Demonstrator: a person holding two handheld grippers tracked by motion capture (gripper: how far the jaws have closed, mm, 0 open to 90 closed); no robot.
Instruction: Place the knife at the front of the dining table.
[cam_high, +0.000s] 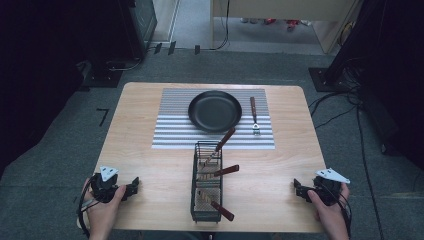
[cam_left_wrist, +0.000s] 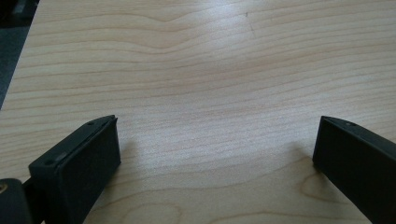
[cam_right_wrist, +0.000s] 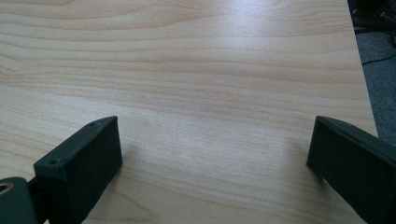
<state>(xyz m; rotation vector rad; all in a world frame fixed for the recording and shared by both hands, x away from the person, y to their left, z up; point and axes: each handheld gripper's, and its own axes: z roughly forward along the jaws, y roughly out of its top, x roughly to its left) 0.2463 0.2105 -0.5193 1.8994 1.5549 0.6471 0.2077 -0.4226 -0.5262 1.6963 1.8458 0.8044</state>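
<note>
I had the left gripper (cam_high: 134, 187) resting at the near left corner of the pale wooden table (cam_high: 150, 150), its jaws spread wide with nothing but bare wood grain between them in the left gripper view (cam_left_wrist: 217, 149). The right gripper (cam_high: 297, 188) sat at the near right corner, its jaws equally wide apart over bare tabletop in the right gripper view (cam_right_wrist: 215, 149).

Between my two grippers, well apart from both, stood the black wire rectangular basket (cam_high: 207, 181), lengthways on the near half of the table. Three utensils with reddish-brown wooden handles (cam_high: 225, 171) leaned out of it toward the right. Neither pair of jaws touched the basket or any handle.

Beyond the basket lay a grey-and-white striped mat (cam_high: 170, 130), with a round black frying pan (cam_high: 215, 111) on it. Just right of the pan, on the mat, lay a metal fork with a brown handle (cam_high: 254, 116), its tines pointing toward me.
</note>
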